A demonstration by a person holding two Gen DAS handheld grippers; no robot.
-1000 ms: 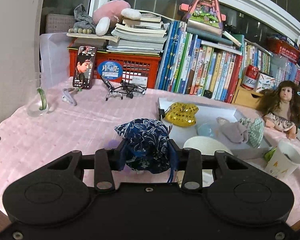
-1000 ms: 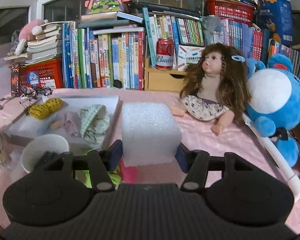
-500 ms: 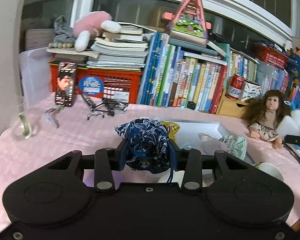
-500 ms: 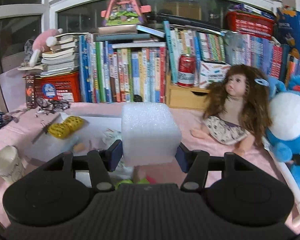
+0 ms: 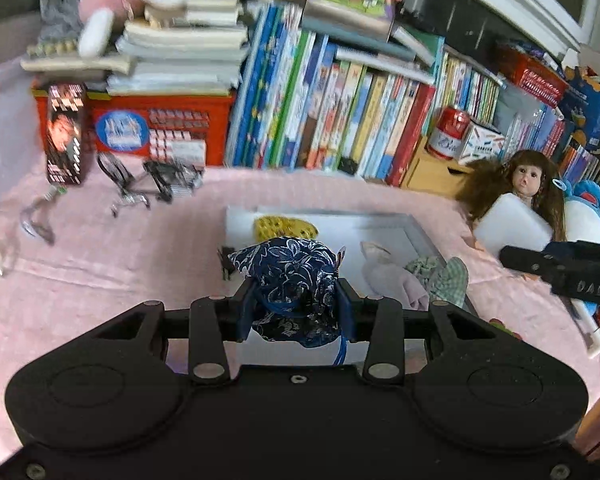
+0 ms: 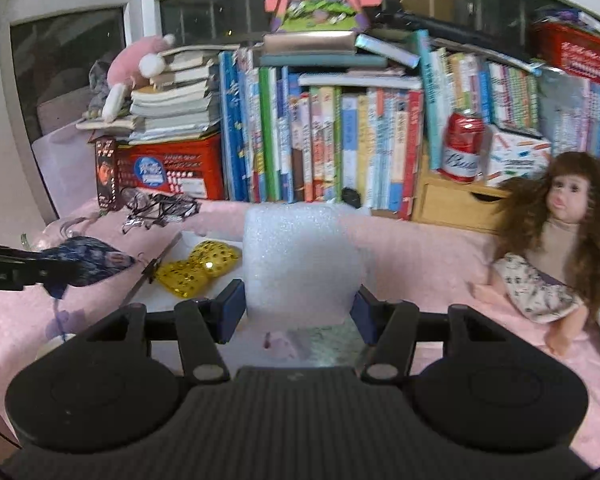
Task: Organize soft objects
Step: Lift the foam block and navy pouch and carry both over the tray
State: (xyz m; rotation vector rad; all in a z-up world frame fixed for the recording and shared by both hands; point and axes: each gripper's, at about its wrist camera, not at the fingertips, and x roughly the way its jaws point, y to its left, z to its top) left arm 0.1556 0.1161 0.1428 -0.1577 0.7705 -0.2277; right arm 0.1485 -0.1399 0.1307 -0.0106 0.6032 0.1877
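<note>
My left gripper (image 5: 296,312) is shut on a dark blue floral fabric pouch (image 5: 290,276) and holds it above the near edge of a white tray (image 5: 418,236). The tray holds a yellow dotted soft piece (image 5: 284,226), a pale pink cloth (image 5: 396,276) and a green checked cloth (image 5: 444,276). My right gripper (image 6: 298,304) is shut on a white foam block (image 6: 302,264), held above the tray (image 6: 156,300). In the right wrist view the pouch (image 6: 88,260) hangs at the left. In the left wrist view the foam block (image 5: 512,226) shows at the right.
A long-haired doll (image 6: 556,240) and a blue plush (image 5: 588,224) sit at the right on the pink tablecloth (image 5: 100,280). A row of books (image 6: 320,136), a red crate (image 6: 172,168), a red can (image 6: 462,148) and eyeglasses (image 6: 160,208) line the back.
Both grippers have risen and moved toward each other over the tray, each still holding its object. The cups in front have dropped out of view.
</note>
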